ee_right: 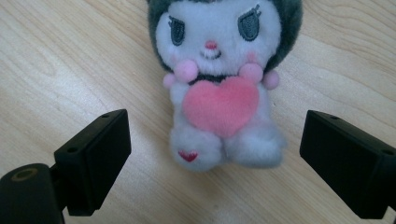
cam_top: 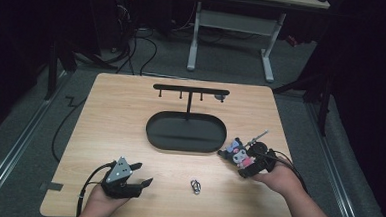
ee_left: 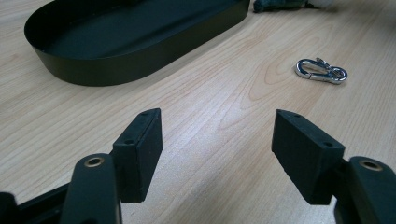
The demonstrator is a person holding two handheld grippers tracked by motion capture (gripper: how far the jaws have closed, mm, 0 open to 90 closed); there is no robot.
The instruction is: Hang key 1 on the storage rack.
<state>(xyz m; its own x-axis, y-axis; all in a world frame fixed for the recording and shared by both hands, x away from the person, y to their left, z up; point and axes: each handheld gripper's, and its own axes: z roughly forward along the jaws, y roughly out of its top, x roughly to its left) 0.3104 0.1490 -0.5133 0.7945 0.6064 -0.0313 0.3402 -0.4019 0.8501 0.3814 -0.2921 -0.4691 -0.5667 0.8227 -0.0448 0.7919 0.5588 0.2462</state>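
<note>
- Right now the right gripper [cam_top: 245, 164] sits near the right edge of the table [cam_top: 120, 114], jaws spread wide with nothing pinched between them.
- Directly ahead of those jaws lies the plush toy [ee_right: 219, 88], on its back on the wood, feet toward the gripper and head away, so its long axis runs along the gripper's line of sight.
- In the right gripper view the pads stand well clear of the toy on either side; neither touches it.
- From the high view the toy [cam_top: 239, 153] rests just beside the right end of the black oval tray [cam_top: 155, 131], which carries an upright stand with a hook bar [cam_top: 191, 90] toward the table's far edge.
- The left gripper [cam_top: 133, 178] rests near the table's front edge, left of centre, jaws likewise spread and empty; it is well apart from the toy, so the right hand is by far the nearer.
- A silver clasp [ee_left: 321, 71] lies on bare wood ahead and to the right of the left jaws; in the high view it [cam_top: 195, 186] sits between the two hands, near the front edge.
- The right gripper view gives the toy's face, pink heart and the gaps at each pad; the high view gives instead its place relative to tray, stand and clasp.
- Judged from this, a straight push forward would bring the toy's body between the pads.
</note>
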